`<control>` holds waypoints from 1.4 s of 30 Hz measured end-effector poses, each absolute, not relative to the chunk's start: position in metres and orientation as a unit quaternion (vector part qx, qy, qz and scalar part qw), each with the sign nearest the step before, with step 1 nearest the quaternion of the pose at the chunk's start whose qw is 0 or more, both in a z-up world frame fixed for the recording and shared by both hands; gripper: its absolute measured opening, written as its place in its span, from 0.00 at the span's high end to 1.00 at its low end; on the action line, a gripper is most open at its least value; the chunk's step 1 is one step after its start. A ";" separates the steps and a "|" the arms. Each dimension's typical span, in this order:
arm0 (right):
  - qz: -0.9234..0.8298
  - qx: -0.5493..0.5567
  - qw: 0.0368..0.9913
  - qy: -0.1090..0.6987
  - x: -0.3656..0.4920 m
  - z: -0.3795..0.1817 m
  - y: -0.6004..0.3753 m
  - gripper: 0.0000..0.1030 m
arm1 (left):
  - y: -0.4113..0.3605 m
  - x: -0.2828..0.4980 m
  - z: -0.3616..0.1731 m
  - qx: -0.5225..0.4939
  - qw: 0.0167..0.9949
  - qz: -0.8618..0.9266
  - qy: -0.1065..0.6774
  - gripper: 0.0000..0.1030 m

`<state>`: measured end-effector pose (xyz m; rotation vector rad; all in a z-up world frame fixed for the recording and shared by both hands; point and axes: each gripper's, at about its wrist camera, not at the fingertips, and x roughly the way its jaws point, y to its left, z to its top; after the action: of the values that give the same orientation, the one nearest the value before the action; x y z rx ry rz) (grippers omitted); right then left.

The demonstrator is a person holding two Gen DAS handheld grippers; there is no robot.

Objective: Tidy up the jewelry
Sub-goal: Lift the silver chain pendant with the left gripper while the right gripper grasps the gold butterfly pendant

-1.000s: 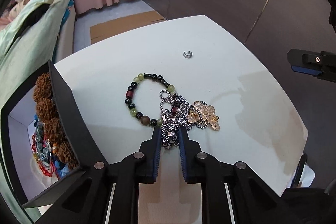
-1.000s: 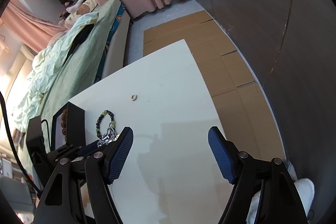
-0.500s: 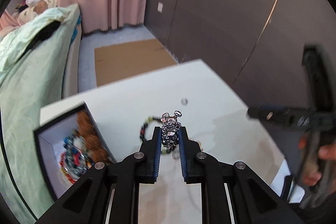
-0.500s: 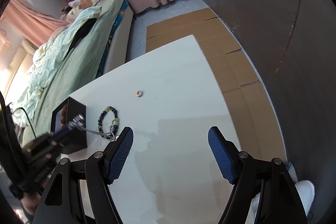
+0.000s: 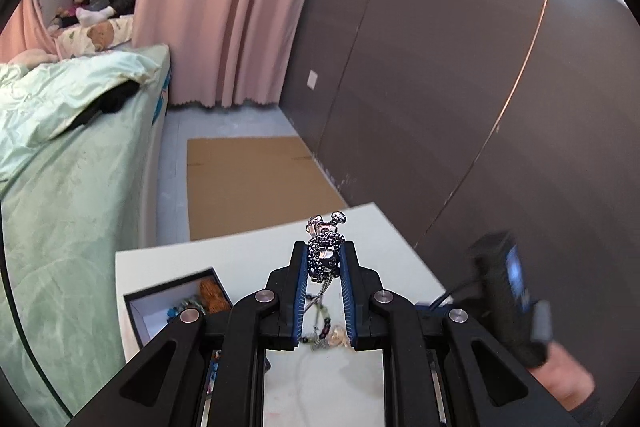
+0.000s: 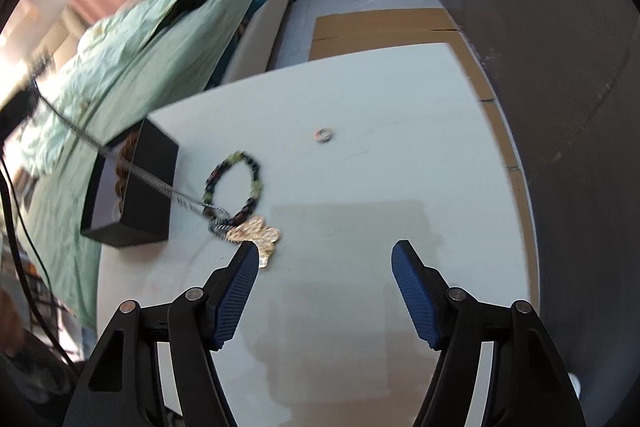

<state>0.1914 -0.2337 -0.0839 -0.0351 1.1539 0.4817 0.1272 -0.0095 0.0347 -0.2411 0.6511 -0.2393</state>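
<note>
My left gripper [image 5: 324,261] is shut on a silver chain necklace [image 5: 325,253], lifted high above the white table [image 5: 256,251]. In the right wrist view the chain [image 6: 132,171] stretches taut from upper left down to the table, its lower end by a gold butterfly pendant [image 6: 256,233]. A green and black bead bracelet [image 6: 236,183] lies beside it, and a small silver ring [image 6: 324,135] further back. The black jewelry box [image 6: 136,187] stands open at the left, holding brown beads. My right gripper [image 6: 324,281] is open and empty, low over the table near the pendant.
A bed with a green cover [image 5: 68,155] runs along the table's left side. Cardboard [image 5: 248,183] lies on the floor beyond the table. A dark wall [image 5: 440,107] and pink curtain [image 5: 224,7] stand behind. The right hand-held unit [image 5: 508,299] shows at the right.
My left gripper has risen well above the table with the silver chain, pulling it taut. My right gripper has moved lower and closer to the pendant and bracelet.
</note>
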 end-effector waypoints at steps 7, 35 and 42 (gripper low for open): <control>0.256 -0.081 0.801 0.536 0.178 -0.093 -0.196 0.41 | 0.015 0.110 0.069 -0.142 0.945 -0.111 0.272 0.84; 0.269 -0.070 0.809 0.518 0.178 -0.083 -0.171 0.82 | 0.077 0.102 0.054 -0.184 0.941 -0.059 0.279 0.84; 0.280 -0.023 0.820 0.499 0.183 -0.064 -0.169 0.82 | 0.084 0.112 0.024 -0.195 0.926 -0.046 0.320 0.84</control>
<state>0.1827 -0.1686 -0.0639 -0.0479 1.0620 0.5954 0.1124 0.0837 0.0243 -0.4009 0.6561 -0.0946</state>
